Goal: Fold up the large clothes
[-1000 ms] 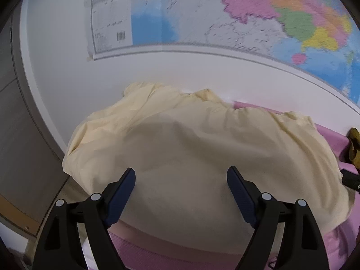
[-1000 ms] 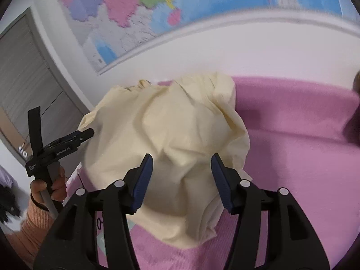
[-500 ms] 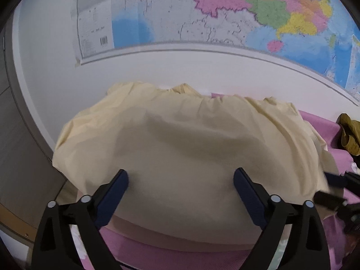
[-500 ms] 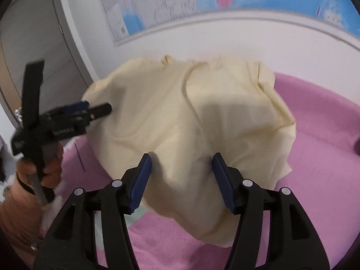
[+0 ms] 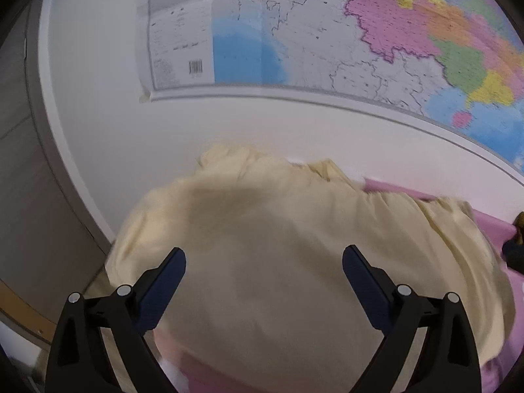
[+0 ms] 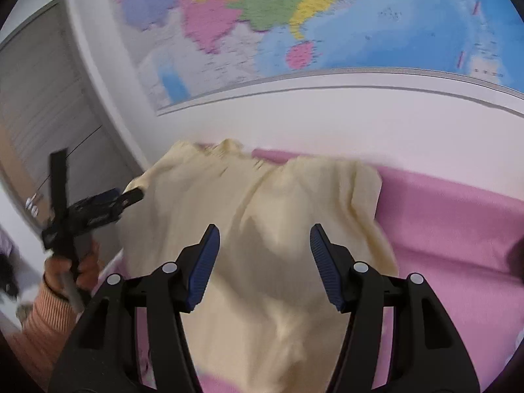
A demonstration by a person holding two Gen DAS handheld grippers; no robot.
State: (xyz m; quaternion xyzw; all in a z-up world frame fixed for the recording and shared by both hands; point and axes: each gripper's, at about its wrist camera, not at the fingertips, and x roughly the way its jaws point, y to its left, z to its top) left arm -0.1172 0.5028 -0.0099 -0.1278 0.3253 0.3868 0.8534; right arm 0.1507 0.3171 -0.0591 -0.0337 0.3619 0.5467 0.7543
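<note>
Large multicoloured paper wall map (image 5: 327, 39) above; pink fabric bed surface (image 6: 458, 229) below, against white wall. Crumpled pale-yellow cloth garment (image 5: 294, 245) spread over the pink surface, beyond and beneath both sets of fingers, untouched. Left gripper (image 5: 264, 268) just widened, spread wide, empty; right gripper (image 6: 264, 252) partly spread, empty.

The left gripper (image 5: 264, 258) gapes wide, its jaws having just opened, above the cream garment (image 5: 294, 262); a wall map (image 5: 327, 32) hangs at twelve o'clock.
</note>
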